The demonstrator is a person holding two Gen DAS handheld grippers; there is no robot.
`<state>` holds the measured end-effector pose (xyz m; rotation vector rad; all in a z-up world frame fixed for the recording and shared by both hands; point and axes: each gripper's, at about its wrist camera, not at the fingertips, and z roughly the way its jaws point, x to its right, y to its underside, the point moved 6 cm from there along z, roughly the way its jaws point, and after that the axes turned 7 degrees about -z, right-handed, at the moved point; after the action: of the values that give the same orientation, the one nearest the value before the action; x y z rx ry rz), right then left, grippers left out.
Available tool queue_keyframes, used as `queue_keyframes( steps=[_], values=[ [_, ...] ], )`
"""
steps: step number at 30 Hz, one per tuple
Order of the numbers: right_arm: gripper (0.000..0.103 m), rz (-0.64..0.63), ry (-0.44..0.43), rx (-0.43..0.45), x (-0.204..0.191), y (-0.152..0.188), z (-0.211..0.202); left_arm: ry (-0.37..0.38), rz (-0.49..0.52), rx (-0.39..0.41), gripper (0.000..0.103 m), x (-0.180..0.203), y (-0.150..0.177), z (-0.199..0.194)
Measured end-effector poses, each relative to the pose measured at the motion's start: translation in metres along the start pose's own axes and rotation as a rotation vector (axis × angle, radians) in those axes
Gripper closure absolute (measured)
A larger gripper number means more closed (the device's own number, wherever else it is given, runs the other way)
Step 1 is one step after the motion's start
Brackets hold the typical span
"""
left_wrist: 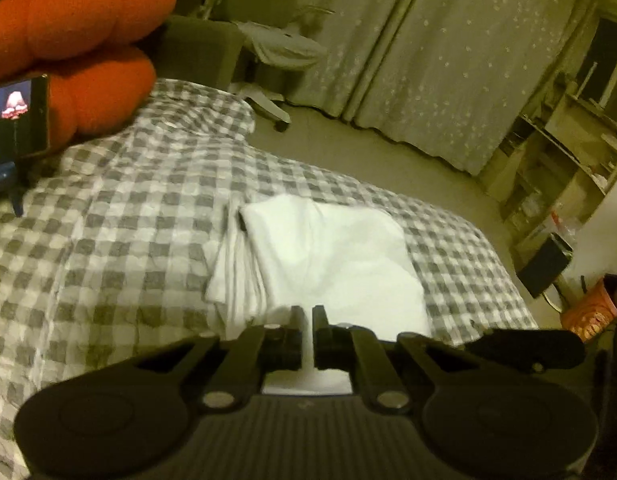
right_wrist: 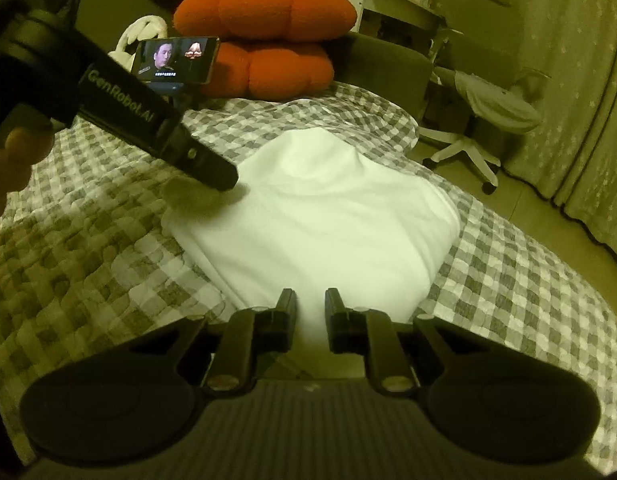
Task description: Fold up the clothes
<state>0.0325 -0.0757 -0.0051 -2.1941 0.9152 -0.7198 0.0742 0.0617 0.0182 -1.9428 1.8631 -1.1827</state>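
Left tool (left_wrist: 307,312) pinches near edge of folded white garment (left_wrist: 336,256) on checkered bed (left_wrist: 108,240). Right tool (right_wrist: 310,300) slightly open over garment, gripping nothing.

Readable text: one brand mark and some illegible subtitles

The white lettering "GenRobot.AI" is running along the black body of the left claw (right_wrist: 224,178), which is reaching in from the left of the right wrist view. The phone (right_wrist: 176,60) propped by the orange cushions is showing a line of white subtitles under its video, too small to read; in the left wrist view its screen is carrying only a blurred white scrap of text.
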Motion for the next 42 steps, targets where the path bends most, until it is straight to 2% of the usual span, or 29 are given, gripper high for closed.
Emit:
queue_keyframes(
  steps=[6,11,14,21,26,28,30,33,37,41,42],
  values=[
    [0.086,0.005,-0.007,-0.004,0.000,-0.001,-0.002,-0.060,0.005,-0.025,0.100,-0.007,-0.001,0.015],
    [0.086,0.082,0.009,0.014,0.020,-0.003,-0.018,-0.063,-0.001,-0.033,0.100,-0.008,-0.002,0.016],
    [0.078,0.128,0.008,-0.033,0.029,0.008,-0.008,-0.063,-0.002,-0.034,0.100,-0.008,-0.001,0.016],
    [0.077,0.150,-0.002,-0.042,0.028,0.009,-0.007,-0.013,0.041,0.090,0.096,0.008,-0.010,0.001],
    [0.077,0.136,0.008,-0.044,0.026,0.008,-0.008,-0.049,0.056,0.102,0.094,0.013,-0.021,0.023],
    [0.077,0.142,0.004,-0.043,0.027,0.008,-0.007,-0.090,0.032,0.079,0.094,0.008,-0.019,0.035],
    [0.077,0.157,0.003,-0.037,0.029,0.007,-0.008,-0.136,0.002,0.052,0.100,0.001,-0.017,0.047],
    [0.076,0.188,0.014,-0.017,0.033,0.003,-0.009,-0.141,-0.062,0.045,0.100,-0.003,-0.018,0.046],
    [0.076,0.253,0.059,0.084,0.047,-0.011,-0.014,-0.142,-0.075,0.047,0.100,-0.005,-0.017,0.045],
    [0.077,0.285,0.061,0.071,0.055,-0.015,0.012,-0.142,-0.079,0.042,0.100,-0.005,-0.017,0.044],
    [0.080,0.292,0.061,0.066,0.057,-0.016,0.019,-0.141,-0.079,0.039,0.100,-0.004,-0.017,0.045]
  ],
)
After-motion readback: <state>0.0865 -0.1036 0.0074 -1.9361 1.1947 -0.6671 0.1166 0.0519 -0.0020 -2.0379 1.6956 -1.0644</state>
